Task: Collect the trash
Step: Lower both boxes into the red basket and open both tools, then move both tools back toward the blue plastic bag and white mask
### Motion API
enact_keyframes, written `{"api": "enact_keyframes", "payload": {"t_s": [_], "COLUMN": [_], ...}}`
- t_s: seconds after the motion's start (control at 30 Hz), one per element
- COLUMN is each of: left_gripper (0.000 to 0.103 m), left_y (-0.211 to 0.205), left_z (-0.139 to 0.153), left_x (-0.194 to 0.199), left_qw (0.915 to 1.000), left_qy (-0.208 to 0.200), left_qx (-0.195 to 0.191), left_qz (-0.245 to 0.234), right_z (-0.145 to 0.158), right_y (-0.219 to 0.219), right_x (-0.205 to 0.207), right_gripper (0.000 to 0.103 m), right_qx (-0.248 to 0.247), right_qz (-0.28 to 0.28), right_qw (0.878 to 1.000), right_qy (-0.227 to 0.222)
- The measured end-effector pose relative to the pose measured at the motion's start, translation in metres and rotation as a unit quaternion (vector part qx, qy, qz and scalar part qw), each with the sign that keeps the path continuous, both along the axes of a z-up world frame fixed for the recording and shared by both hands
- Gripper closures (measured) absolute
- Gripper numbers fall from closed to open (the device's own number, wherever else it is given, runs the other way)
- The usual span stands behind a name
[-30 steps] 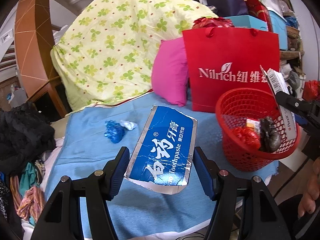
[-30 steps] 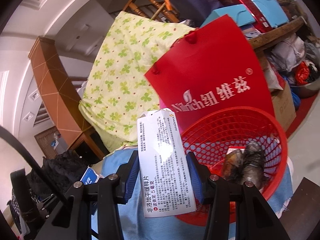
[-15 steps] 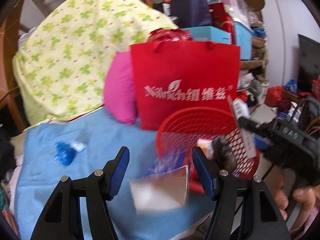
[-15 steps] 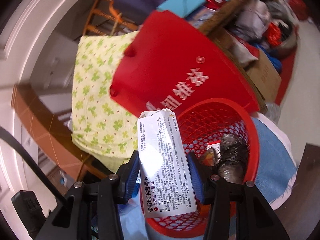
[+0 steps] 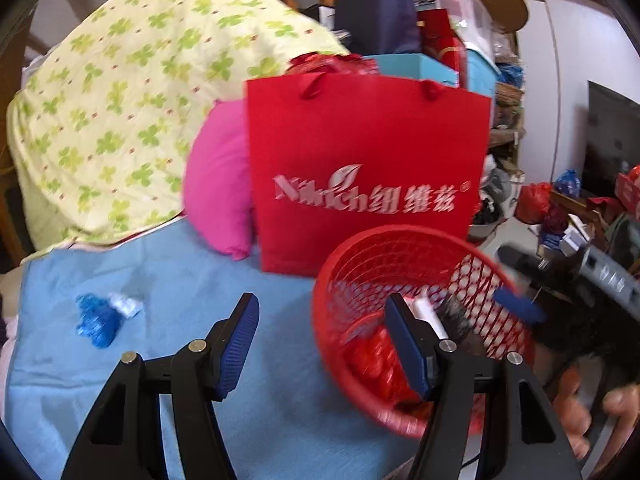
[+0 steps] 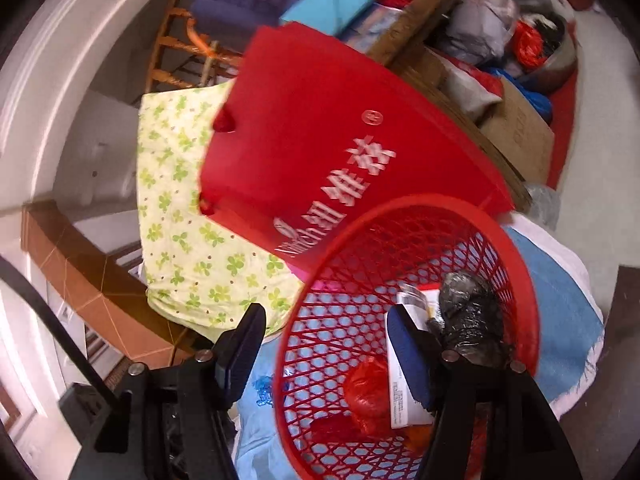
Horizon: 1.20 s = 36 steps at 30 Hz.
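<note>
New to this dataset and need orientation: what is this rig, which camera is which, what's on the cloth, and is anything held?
There is no robot. A person holds a two-finger gripper in each hand, and each gripper has a fisheye camera looking along its fingers. One picture comes from the left gripper, the other from the right gripper. Both point at a red basket standing on a blue cloth, in front of a red paper bag. The basket holds a white box, a black wad and some red plastic. A blue wrapper lies uncollected on the cloth. The left jaws are open and empty. The right jaws are opening, with nothing gripped.
</note>
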State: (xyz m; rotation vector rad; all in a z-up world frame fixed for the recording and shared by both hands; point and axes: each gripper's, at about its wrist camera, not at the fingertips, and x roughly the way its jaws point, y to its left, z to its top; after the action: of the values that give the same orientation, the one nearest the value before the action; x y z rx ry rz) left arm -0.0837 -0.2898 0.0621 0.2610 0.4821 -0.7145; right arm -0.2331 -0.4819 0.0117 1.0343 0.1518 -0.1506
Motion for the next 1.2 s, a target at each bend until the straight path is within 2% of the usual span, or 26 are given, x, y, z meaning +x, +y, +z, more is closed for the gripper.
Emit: {"api": "enact_keyframes", "payload": {"t_s": [0.1, 0.3, 0.47, 0.6, 0.77, 0.9, 1.03, 1.13, 1.2], "left_gripper": [0.036, 0.036, 0.036, 0.036, 0.036, 0.036, 0.036, 0.036, 0.036], "left_y": [0.031, 0.110, 0.176, 0.204, 0.228, 0.240, 0.247, 0.246, 0.244], "left_z": [-0.006, -0.032, -0.065, -0.081, -0.097, -0.102, -0.102, -0.097, -0.094], "left_x": [0.005, 0.028, 0.056, 0.071, 0.092, 0.113, 0.144, 0.168, 0.185], "left_qw": [0.9996, 0.9932, 0.9783, 0.9696, 0.9631, 0.9573, 0.9520, 0.9521, 0.9530], "left_qy": [0.002, 0.026, 0.054, 0.060, 0.073, 0.092, 0.107, 0.099, 0.097], "left_qx": [0.003, 0.011, 0.012, 0.010, 0.004, -0.002, -0.023, -0.030, -0.038], "left_qz": [0.030, 0.113, 0.200, 0.237, 0.259, 0.274, 0.286, 0.288, 0.284], "right_z": [0.011, 0.043, 0.063, 0.059, 0.045, 0.030, 0.008, -0.010, -0.019], "right_y": [0.014, 0.069, 0.138, 0.190, 0.231, 0.244, 0.239, 0.230, 0.226], "right_x": [-0.001, 0.009, 0.027, 0.060, 0.114, 0.168, 0.233, 0.280, 0.312], "right_gripper": [0.036, 0.036, 0.036, 0.036, 0.036, 0.036, 0.036, 0.036, 0.037], "right_qx": [-0.035, -0.168, -0.283, -0.332, -0.351, -0.355, -0.327, -0.298, -0.287], "right_qz": [-0.001, 0.018, 0.060, 0.133, 0.198, 0.222, 0.240, 0.246, 0.246], "right_qw": [0.999, 0.985, 0.957, 0.934, 0.914, 0.904, 0.906, 0.909, 0.911], "right_qy": [-0.008, -0.016, -0.029, -0.009, 0.048, 0.090, 0.121, 0.156, 0.163]}}
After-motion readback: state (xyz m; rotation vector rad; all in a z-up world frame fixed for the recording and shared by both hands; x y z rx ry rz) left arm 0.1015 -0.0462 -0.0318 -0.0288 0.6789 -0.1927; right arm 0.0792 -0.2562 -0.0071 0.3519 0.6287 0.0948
